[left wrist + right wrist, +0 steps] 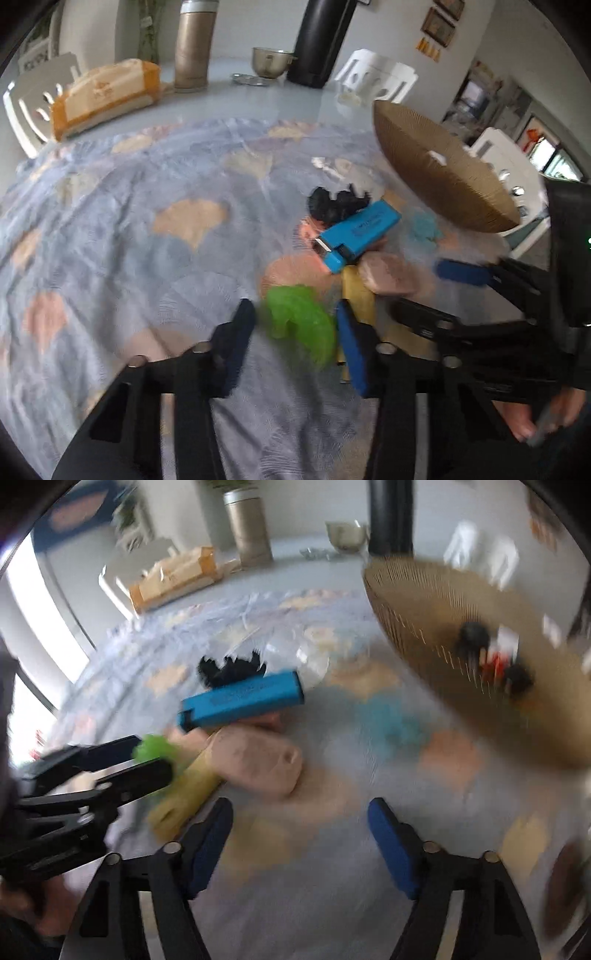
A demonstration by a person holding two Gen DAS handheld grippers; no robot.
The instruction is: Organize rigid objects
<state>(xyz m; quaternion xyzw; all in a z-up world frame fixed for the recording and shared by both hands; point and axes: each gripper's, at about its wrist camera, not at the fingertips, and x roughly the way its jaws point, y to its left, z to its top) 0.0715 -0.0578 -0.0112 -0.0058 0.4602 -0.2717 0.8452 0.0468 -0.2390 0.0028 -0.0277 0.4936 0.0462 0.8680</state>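
Left gripper (295, 332): my jaws stand narrow around the green toy (299, 325); the pads sit at its two sides. Blur hides whether both pads press on it, so I cannot tell if I have a firm hold.
Right gripper (299, 834): my jaws stand wide apart above the cloth (332, 904); nothing lies between the pads and nothing is held.
Green toy: on the cloth, at the near edge of the pile, just beside the yellow block (358, 299). In the right wrist view it shows as a green blur (155, 749) between my left fingers.
Blue box (358, 232): lies tilted on top of the pile, resting over the pink piece (388, 277) and touching the black toy (336, 206) behind it.
Pink piece: beside the yellow block, under the near end of the blue box.
Light-blue toy (423, 229): on the cloth between the pile and the basket (443, 177).
Basket: woven, tilted, right of the pile; the right wrist view shows dark and red items inside (491, 657), too blurred to name.
Table (258, 99): bare grey surface beyond the cloth carries an orange box (107, 96), a gold flask (192, 48), a black flask (321, 40) and a metal bowl (269, 61).
Chairs (376, 74): white, around the far side of the table.
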